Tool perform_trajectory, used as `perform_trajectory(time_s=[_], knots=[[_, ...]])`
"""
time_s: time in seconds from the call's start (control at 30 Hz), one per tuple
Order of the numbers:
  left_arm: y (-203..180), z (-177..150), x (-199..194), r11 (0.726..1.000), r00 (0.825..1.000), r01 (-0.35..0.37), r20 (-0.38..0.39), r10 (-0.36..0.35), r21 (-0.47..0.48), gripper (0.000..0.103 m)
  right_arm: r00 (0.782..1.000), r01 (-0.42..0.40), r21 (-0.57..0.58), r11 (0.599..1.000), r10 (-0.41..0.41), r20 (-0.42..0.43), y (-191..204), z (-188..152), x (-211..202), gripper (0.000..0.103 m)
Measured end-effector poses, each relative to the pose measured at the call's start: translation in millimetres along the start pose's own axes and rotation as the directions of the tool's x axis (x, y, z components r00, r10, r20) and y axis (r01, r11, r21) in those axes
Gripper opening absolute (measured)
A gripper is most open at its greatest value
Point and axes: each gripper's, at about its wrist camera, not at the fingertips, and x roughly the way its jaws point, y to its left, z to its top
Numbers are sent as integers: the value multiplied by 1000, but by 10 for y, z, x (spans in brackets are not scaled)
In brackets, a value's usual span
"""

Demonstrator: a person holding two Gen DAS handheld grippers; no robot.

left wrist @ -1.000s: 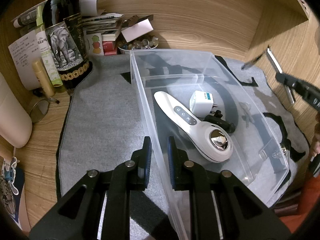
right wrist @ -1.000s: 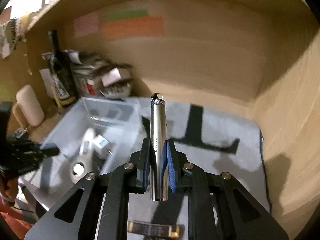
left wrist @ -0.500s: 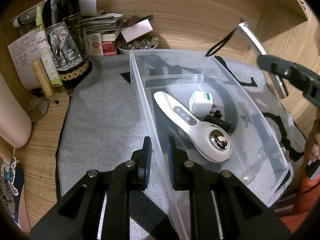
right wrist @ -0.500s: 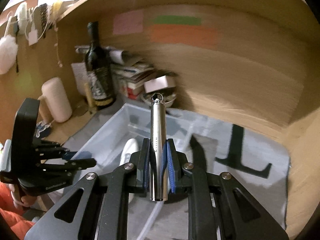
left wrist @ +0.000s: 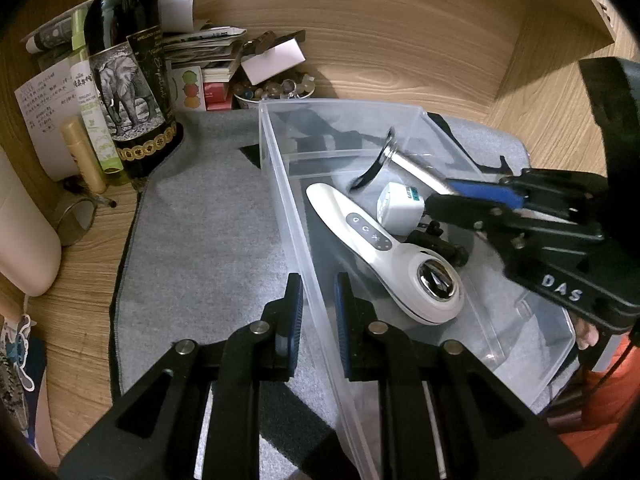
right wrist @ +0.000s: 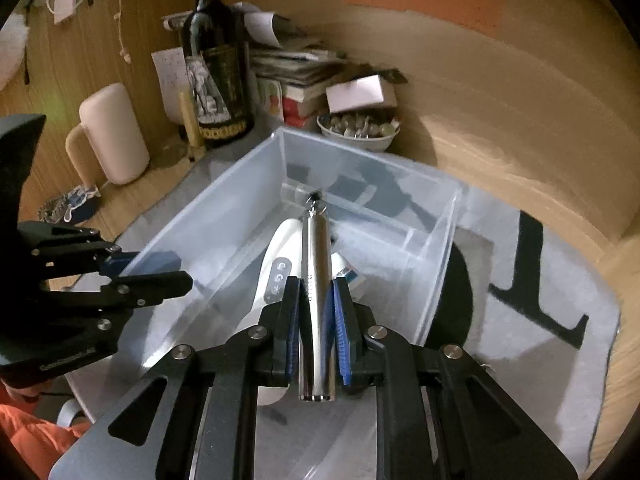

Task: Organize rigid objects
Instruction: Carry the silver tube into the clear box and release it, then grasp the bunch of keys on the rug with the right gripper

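Left gripper [left wrist: 316, 312]: fingers clamped on clear bin's [left wrist: 280, 184] near wall.
Right gripper [right wrist: 316, 316]: fingers clamped on steel tube [right wrist: 316, 280], over bin interior.
Open room: grey mat [left wrist: 208, 232] left of bin.

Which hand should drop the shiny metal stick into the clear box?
The right. Its tool already grips the silver metal tube over the open clear plastic bin. The left tool only clamps the bin's near wall, holding it steady.
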Motion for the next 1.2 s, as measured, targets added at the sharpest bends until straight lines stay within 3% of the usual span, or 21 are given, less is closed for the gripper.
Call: perform_trajectory(time_s=[0.17, 0.4, 0.57, 0.73, 0.9, 1.0, 1.2], knots=[[9, -3, -2, 1000, 1000, 4, -1, -4, -1, 15, 1000, 2, -3, 1000, -2, 1, 5, 4, -34, 16], [11, -1, -3, 1000, 1000, 5, -1, -5, -1, 15, 999, 37, -7, 999, -36, 39, -17, 17, -188, 28], [12, -3, -3, 1000, 1000, 5, -1, -5, -1, 15, 990, 105, 21, 994, -106, 92, -148, 14, -413, 38], [10, -1, -4, 1000, 1000, 5, -1, -5, -1, 15, 978, 167, 92, 982, -177, 109, -425, -26, -599, 40], [13, -3, -4, 1000, 1000, 4, -1, -4, -1, 15, 967, 232, 153, 960, -245, 68, -711, -163, -652, 43], [13, -3, -4, 1000, 1000, 4, -1, -4, -1, 15, 967, 251, 178, 951, -255, 0, -859, -290, -540, 44], [21, -5, -7, 1000, 1000, 3, -2, -3, 1, 15, 970, 233, 201, 951, -214, -111, -987, -511, -258, 44]])
